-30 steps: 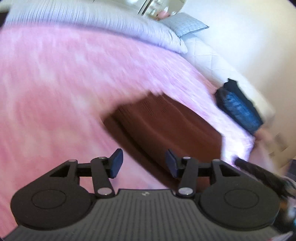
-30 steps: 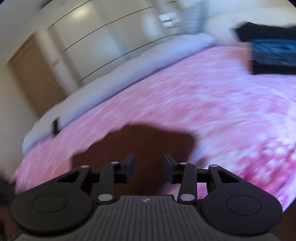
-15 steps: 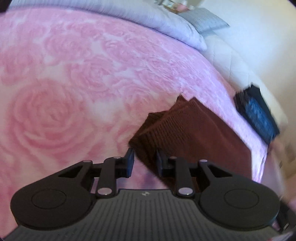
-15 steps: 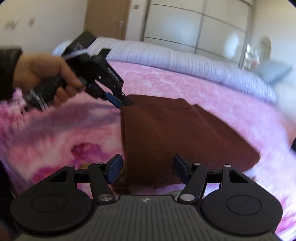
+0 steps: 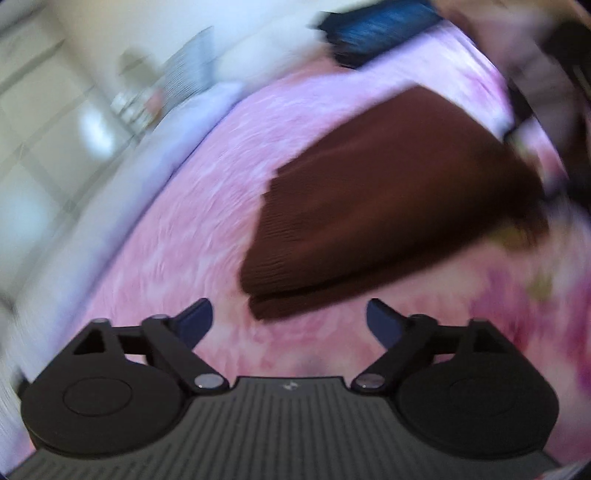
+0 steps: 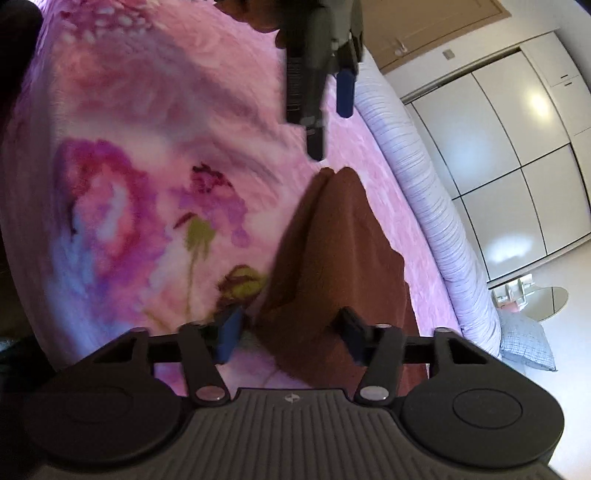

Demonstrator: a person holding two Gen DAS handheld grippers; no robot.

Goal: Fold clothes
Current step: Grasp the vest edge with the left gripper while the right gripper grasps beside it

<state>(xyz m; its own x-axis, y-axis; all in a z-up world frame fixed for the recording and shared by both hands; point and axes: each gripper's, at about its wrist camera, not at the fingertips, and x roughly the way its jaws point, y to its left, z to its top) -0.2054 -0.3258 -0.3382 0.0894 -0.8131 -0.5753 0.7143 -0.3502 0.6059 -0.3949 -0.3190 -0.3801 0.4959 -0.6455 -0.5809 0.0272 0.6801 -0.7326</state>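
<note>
Right gripper [image 6: 288, 338] nearest the work: jaws spread wide, straddling the near end of the brown garment [image 6: 332, 258], cloth lying between the two pads but not pinched, pads apparently clear of the fabric on both sides. Folded brown knit resting flat on the pink floral bedspread [image 6: 129, 166], long axis running straight away from these jaws toward the far corner, where two stacked layers peak. Probably the better-placed hand for the next grasp, needing only to close on the end already between its pads

Left gripper [image 5: 288, 321] also wide open, holding nothing, hovering just short of the garment [image 5: 388, 203]; nearest corner of the double-layered edge lying just ahead and between the pads, the long side stretching away up and to the right. From the right wrist view, same gripper [image 6: 332, 92] hanging above the garment's far tip, close but apart from it

Farther off: striped bolster [image 6: 424, 206] along the bed's edge, white wardrobe doors [image 6: 517, 166] beyond, dark blue folded stack [image 5: 376, 29] at the bed's far side, heavily blurred

Fold looking well advanced, judging by the compact layered shape
</note>
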